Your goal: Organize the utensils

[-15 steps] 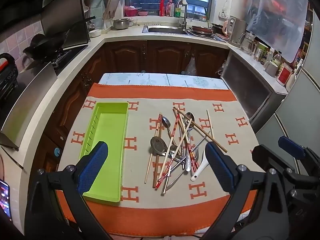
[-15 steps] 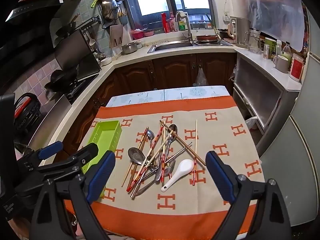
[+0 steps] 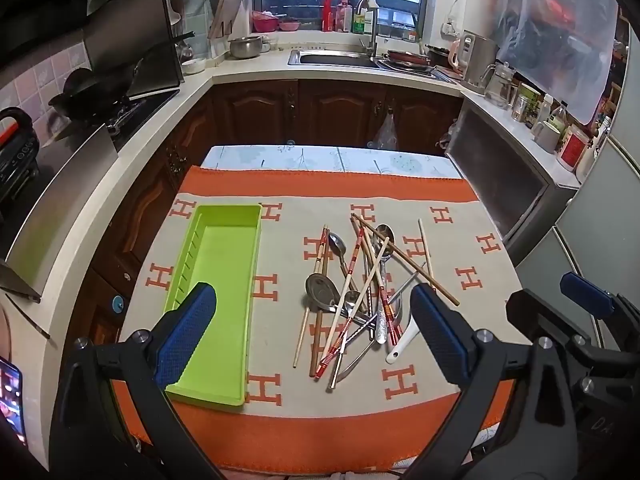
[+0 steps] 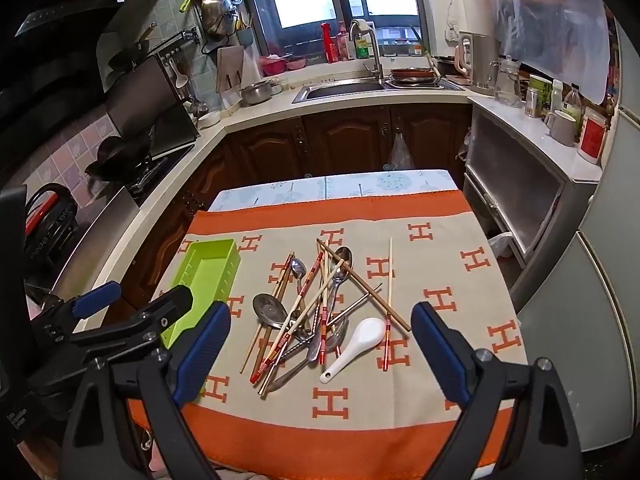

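Note:
A jumbled pile of utensils [image 3: 360, 292] [image 4: 320, 308] lies mid-table: wooden and red-patterned chopsticks, several metal spoons and a white ceramic spoon [image 3: 402, 340] [image 4: 354, 346]. A lime-green tray [image 3: 218, 300] [image 4: 208, 276] sits to the left of the pile, with nothing in it. My left gripper [image 3: 312, 340] hovers open near the table's front edge, above the tray's near end and the pile. My right gripper [image 4: 320, 352] is open too, over the front of the pile. Neither holds anything.
The table wears an orange and beige cloth with H marks [image 3: 400, 384]. A counter with a stove [image 3: 120, 108] runs along the left, a sink [image 3: 332, 58] at the back, a cabinet with jars [image 3: 520, 172] and a fridge on the right.
Both views are almost the same as before; the grippers have drifted only slightly and stay open. The utensils and tray have not moved.

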### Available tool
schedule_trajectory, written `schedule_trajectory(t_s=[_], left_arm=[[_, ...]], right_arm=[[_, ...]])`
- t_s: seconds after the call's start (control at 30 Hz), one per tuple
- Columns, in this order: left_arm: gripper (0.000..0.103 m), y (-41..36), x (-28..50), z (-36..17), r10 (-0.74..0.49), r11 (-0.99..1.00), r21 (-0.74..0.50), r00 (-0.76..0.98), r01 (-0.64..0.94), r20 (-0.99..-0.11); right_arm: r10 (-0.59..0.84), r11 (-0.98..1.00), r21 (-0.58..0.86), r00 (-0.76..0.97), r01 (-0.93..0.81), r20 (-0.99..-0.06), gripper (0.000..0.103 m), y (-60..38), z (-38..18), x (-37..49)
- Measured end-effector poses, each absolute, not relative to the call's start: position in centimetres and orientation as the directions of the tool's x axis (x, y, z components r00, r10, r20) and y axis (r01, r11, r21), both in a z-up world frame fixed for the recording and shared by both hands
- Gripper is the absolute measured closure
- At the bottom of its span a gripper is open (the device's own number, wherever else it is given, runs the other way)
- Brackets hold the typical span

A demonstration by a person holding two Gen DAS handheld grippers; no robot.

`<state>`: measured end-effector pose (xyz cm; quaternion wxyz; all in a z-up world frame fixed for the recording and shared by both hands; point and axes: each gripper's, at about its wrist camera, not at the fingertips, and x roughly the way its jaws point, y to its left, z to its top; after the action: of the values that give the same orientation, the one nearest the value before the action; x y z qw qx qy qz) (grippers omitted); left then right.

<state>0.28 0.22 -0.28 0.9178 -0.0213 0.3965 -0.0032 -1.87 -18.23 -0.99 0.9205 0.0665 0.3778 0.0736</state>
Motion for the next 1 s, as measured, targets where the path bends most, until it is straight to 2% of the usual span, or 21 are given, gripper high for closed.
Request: schedule_trajectory(t_s=[1.0], left_arm=[[0.008, -0.22, 0.73, -1.20, -0.040, 0.998, -0.060, 0.670, -0.007, -0.741]], right_arm=[[0.189, 0.979, 0.184, 0.697, -0.084, -0.691, 0.011, -18.38, -0.80, -1.78]])
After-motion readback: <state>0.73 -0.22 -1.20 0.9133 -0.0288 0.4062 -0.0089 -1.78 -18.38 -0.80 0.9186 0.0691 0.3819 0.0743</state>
